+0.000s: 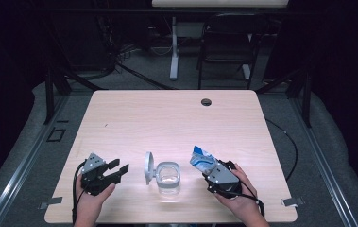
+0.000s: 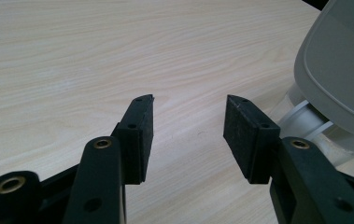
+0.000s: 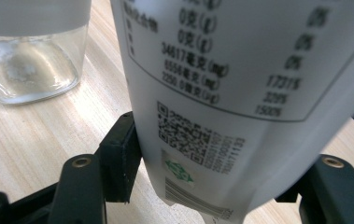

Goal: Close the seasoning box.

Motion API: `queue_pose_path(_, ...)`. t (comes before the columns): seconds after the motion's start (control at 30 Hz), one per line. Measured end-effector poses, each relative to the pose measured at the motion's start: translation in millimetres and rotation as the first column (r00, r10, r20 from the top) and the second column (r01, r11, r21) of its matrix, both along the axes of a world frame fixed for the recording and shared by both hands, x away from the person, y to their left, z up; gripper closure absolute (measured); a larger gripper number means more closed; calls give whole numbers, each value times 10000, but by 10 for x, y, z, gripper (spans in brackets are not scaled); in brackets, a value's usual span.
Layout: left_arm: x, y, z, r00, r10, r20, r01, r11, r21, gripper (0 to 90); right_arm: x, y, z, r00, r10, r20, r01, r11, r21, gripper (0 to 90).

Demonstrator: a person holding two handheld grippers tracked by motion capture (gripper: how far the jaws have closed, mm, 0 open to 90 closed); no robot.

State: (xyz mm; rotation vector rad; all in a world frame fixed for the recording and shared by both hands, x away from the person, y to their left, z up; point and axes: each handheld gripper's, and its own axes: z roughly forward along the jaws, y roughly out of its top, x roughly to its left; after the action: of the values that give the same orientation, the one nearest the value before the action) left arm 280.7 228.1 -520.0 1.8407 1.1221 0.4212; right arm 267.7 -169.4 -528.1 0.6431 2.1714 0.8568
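So right now the right gripper [image 1: 213, 166] has its jaws clamped on a blue and white packet [image 1: 202, 158], holding it just off to the right of the clear jar [image 1: 168, 177] that sits near the front edge of the table [image 1: 167, 118]. The jar's lid [image 1: 149, 167] is flipped open and standing up on its left side. The left gripper [image 1: 115, 169] is spread wide with nothing in it, parked just left of the lid. Looks like the pour step is coming up: my guess is the packet needs to come over the jar's mouth and tip, maybe with the left gripper steadying the jar so it doesn't slide.
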Motion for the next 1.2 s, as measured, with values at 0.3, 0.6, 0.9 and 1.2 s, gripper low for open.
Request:
queue_pose_path(0.3,8,-2,-12,10000,-44,-21,44,10000,-20,528,51,23,85,9992,320,-237,-328,9988,-355,383)
queue_pose_path(0.6,13,12,-18,9999,-49,-108,49,10000,46,528,68,85,104,9967,697,-426,-735,9926,-966,384)
queue_pose_path(0.9,19,11,-26,9999,-72,-103,73,9999,96,528,67,106,121,9950,815,-571,-879,9887,-1213,384)
queue_pose_path(1.2,21,13,-37,10000,9,-79,-9,10000,5,528,83,117,146,9948,828,-591,-907,9850,-1470,384)
